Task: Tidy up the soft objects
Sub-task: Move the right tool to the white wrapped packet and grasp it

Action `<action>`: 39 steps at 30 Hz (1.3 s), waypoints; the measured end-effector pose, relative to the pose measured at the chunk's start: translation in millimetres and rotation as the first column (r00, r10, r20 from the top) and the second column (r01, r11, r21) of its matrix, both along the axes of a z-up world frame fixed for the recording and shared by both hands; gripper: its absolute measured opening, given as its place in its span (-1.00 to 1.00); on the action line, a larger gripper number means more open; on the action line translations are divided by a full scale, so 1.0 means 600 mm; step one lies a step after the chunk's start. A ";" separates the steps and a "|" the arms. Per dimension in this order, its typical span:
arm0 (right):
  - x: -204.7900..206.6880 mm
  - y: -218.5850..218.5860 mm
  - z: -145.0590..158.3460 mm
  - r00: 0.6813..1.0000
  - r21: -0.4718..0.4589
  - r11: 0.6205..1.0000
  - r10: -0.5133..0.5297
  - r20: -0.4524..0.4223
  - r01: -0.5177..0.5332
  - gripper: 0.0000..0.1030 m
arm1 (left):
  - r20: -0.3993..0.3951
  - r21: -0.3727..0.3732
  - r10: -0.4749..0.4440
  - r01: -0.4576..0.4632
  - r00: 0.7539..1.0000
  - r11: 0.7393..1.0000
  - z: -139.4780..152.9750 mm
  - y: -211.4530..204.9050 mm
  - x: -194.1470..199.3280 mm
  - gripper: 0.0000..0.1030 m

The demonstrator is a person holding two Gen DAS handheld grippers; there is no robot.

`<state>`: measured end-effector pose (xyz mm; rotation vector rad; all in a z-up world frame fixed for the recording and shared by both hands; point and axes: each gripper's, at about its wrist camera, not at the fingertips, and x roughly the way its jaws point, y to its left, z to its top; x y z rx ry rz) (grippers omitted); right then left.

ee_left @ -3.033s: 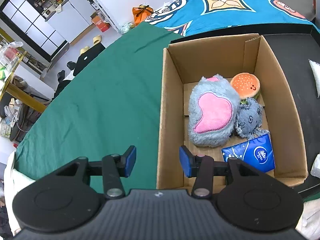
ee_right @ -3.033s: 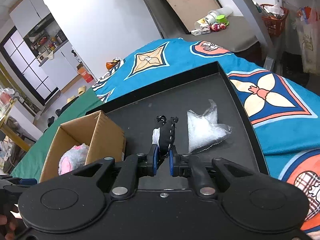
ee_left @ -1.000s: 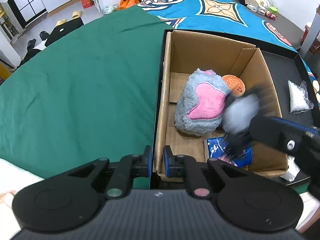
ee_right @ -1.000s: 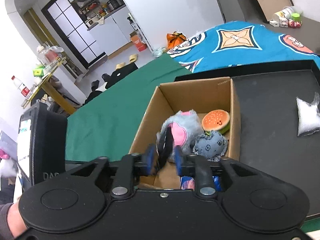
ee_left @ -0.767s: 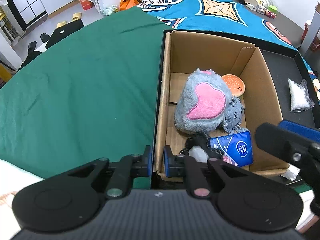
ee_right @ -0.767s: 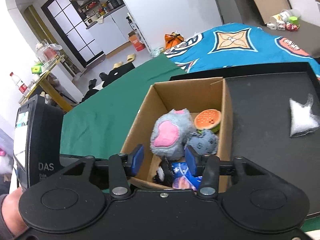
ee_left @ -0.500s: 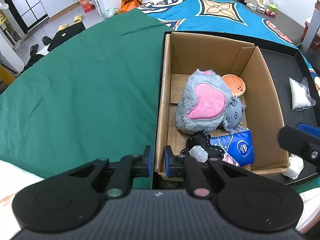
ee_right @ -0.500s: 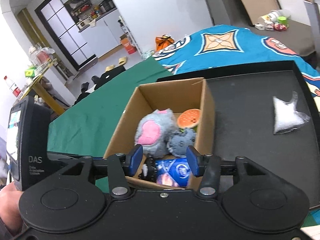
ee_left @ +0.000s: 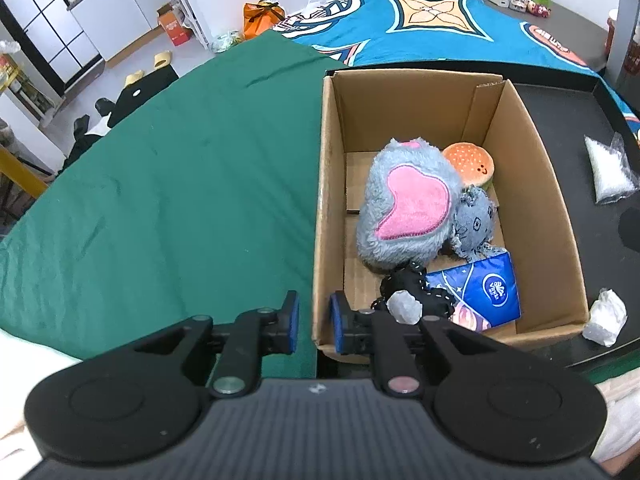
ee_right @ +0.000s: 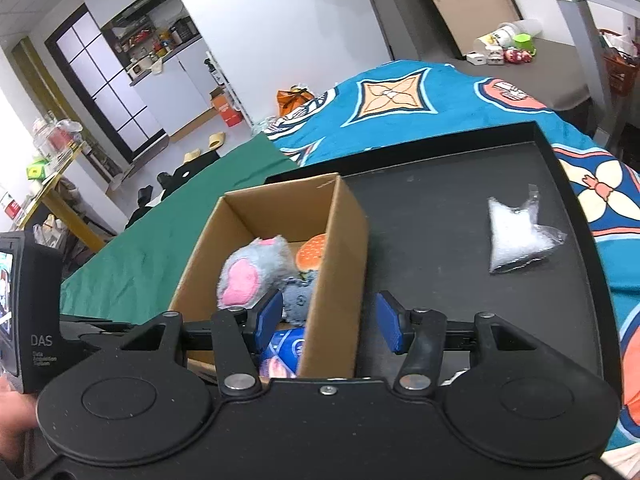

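A cardboard box (ee_left: 532,140) stands on a black tray (ee_right: 440,208). It holds a grey plush with a pink heart (ee_left: 404,208), a burger toy (ee_left: 470,164), a denim toy (ee_left: 474,220), a blue tissue pack (ee_left: 484,292) and a black toy with a white bit (ee_left: 400,286). My left gripper (ee_left: 314,322) straddles the box's left wall at the near corner. Its jaws are opening slightly, and a thin gap shows beside each pad. My right gripper (ee_right: 328,324) hovers over the box's right wall (ee_right: 344,248). Its jaws are opening and grip nothing.
A clear bag of white beads (ee_right: 516,236) lies on the tray right of the box. A crumpled white lump (ee_left: 604,316) sits near the box's front right corner. Green cloth (ee_left: 180,180) covers the table to the left, and a blue patterned cloth (ee_right: 400,96) lies beyond.
The right gripper opened over the box and the black toy dropped in beside the tissue pack. That gripper then drew away to the right. The left jaws parted a little.
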<state>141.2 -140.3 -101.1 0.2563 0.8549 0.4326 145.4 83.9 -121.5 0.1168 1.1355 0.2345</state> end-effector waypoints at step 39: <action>0.008 -0.090 -0.139 0.969 -0.153 0.986 -0.105 -0.225 0.071 0.42 | 0.015 0.166 -0.048 0.045 0.999 0.985 -0.003 -0.043 0.005 0.16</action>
